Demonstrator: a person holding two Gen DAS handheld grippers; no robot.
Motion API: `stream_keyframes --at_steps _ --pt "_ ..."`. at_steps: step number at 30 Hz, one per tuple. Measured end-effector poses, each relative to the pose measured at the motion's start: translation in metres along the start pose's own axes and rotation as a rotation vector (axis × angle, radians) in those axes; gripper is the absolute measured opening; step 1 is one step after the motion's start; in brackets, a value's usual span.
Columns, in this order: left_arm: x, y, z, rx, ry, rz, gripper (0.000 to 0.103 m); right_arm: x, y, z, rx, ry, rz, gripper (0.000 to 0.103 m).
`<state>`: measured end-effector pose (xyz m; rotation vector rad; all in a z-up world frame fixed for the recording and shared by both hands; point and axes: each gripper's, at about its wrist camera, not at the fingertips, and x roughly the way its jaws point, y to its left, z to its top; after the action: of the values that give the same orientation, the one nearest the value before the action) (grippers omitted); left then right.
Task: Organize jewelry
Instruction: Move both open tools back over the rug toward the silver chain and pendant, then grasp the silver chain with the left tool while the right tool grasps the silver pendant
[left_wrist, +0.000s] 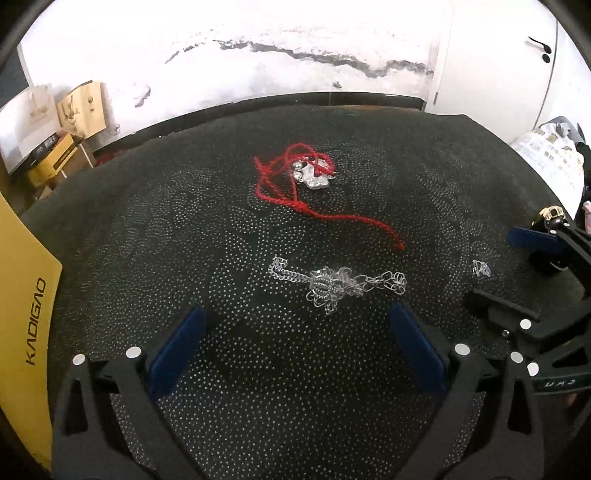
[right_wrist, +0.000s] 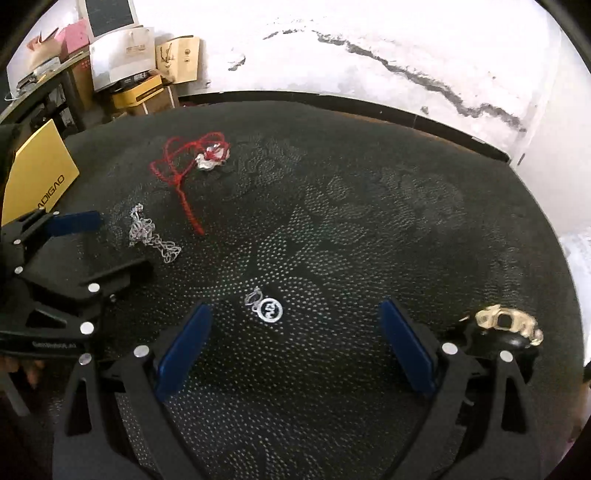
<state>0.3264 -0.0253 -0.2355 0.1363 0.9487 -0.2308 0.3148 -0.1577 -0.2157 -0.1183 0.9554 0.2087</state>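
Note:
A silver chain bracelet (left_wrist: 334, 284) lies tangled on the dark dotted cloth (left_wrist: 184, 229), just ahead of my open, empty left gripper (left_wrist: 295, 325). Farther back lies a red cord necklace (left_wrist: 288, 184) with a silver pendant (left_wrist: 314, 175). In the right wrist view a small silver ring charm (right_wrist: 267, 308) lies between the open fingers of my right gripper (right_wrist: 295, 325). The chain (right_wrist: 147, 234) and red cord (right_wrist: 181, 173) show at the left there. A gold piece (right_wrist: 506, 321) on a black stand sits at the right. The right gripper (left_wrist: 517, 273) also shows at the right of the left wrist view.
A yellow box (left_wrist: 26, 314) stands at the cloth's left edge. Paper bags and cartons (right_wrist: 140, 62) are stacked against the white wall behind. A white printed bag (left_wrist: 550, 158) lies past the right edge. The left gripper (right_wrist: 103, 243) shows at the left of the right wrist view.

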Motion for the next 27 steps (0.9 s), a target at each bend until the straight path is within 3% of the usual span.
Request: stream_keyframes --at_steps 3,6,19,27 --pt "0.0022 -0.0004 0.0017 0.003 0.002 -0.001 0.097 0.0012 -0.0005 -0.0002 -0.010 -0.005 0.017 0.090" --pt "0.0058 -0.0019 0.0075 0.003 0.002 0.002 0.097 0.0005 -0.0037 -0.0018 -0.013 -0.018 0.031 0.080" --pt "0.0039 0.0008 0.0064 0.005 0.002 0.001 0.097 -0.0010 -0.0044 -0.0020 -0.056 -0.015 0.052 0.075" --pt "0.0060 -0.0010 0.0103 0.005 -0.001 0.001 0.097 -0.0030 0.0003 -0.0032 -0.081 -0.020 0.083 0.060"
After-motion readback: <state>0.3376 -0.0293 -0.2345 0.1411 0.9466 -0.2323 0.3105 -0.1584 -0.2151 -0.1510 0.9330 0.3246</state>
